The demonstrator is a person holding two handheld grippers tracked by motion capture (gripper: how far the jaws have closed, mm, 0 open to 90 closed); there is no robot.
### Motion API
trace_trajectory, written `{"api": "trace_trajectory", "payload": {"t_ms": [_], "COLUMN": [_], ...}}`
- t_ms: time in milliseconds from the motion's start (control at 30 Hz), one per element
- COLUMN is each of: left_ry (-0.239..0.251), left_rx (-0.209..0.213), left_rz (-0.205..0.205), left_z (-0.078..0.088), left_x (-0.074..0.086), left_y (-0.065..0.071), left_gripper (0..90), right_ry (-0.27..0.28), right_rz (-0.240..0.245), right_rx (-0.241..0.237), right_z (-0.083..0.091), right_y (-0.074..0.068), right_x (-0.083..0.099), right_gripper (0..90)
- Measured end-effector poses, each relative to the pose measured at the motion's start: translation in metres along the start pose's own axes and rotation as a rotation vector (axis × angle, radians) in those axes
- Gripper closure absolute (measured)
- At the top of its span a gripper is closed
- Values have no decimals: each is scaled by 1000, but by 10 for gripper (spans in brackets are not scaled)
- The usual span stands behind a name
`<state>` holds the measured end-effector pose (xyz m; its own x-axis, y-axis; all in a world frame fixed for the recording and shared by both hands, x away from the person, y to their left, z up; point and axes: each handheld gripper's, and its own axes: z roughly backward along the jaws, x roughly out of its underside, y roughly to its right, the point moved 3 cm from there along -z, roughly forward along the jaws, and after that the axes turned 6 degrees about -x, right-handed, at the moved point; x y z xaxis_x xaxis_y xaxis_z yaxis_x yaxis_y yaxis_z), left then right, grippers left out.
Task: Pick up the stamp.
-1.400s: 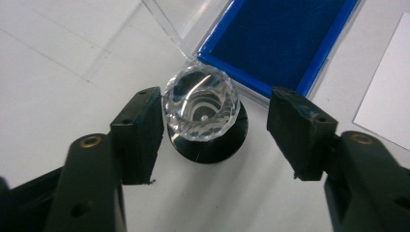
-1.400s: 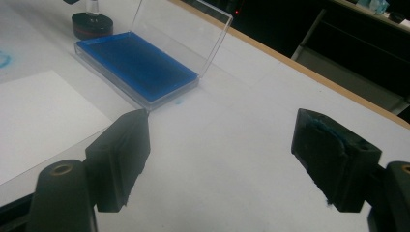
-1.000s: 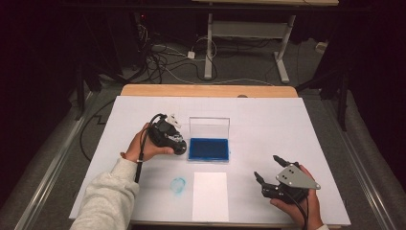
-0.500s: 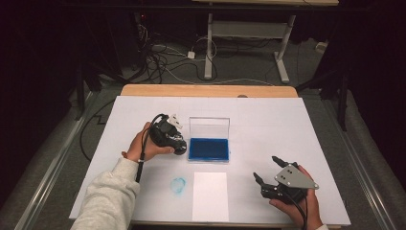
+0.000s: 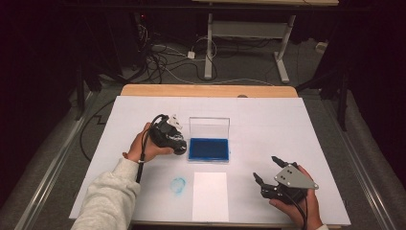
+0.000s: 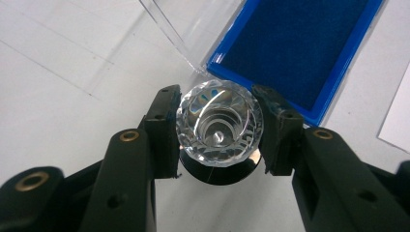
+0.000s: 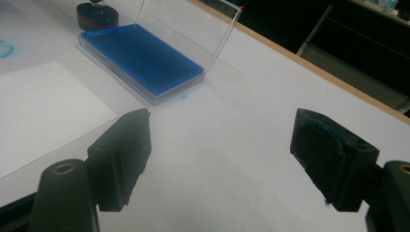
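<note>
A stamp with a faceted clear crystal knob (image 6: 220, 128) and a round black base stands on the white table, just left of an open blue ink pad (image 5: 208, 148). My left gripper (image 6: 220, 130) is shut on the knob, one pad pressed against each side. In the high view the left gripper (image 5: 178, 146) is held from the left by a hand in a pale sleeve. My right gripper (image 5: 266, 167) rests at the table's front right, open and holding nothing. The right gripper view has its jaws (image 7: 220, 154) wide apart over bare table, with the stamp base (image 7: 98, 14) far off.
The ink pad's clear lid (image 5: 209, 127) stands upright behind the pad. A white sheet of paper (image 5: 209, 196) lies near the front edge, with a blue ink smudge (image 5: 178, 184) on the table to its left. Cables and table legs lie beyond the far edge.
</note>
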<state>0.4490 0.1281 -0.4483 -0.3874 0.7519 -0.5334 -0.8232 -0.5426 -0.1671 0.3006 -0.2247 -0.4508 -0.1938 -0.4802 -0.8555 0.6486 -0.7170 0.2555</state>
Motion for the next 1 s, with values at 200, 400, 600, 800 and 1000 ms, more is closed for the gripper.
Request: {"api": "trace_trajectory", "payload": {"t_ms": [200,400,600,800,1000], "left_ry": [71,124,139,172,207], "left_rx": [-43,-55,-51,-49,-43], "left_rz": [19,13,-16,-17,-5], "left_z": [17,37,51,63,69], "left_x": [3,6,9,14,21], "left_y": [0,6,15,21,23], "left_gripper": [551,551,551,551,551], "right_ry": [10,19,33,42,42], "right_rz": [-10,-3,-4,-4,3], "right_rx": [8,4,6,5,1], "right_z": [2,4,4,3,0], "right_y": [2,2,3,4,4], "right_x": [0,-2,-4,-5,-7], "right_gripper": [224,229,225,220,214]}}
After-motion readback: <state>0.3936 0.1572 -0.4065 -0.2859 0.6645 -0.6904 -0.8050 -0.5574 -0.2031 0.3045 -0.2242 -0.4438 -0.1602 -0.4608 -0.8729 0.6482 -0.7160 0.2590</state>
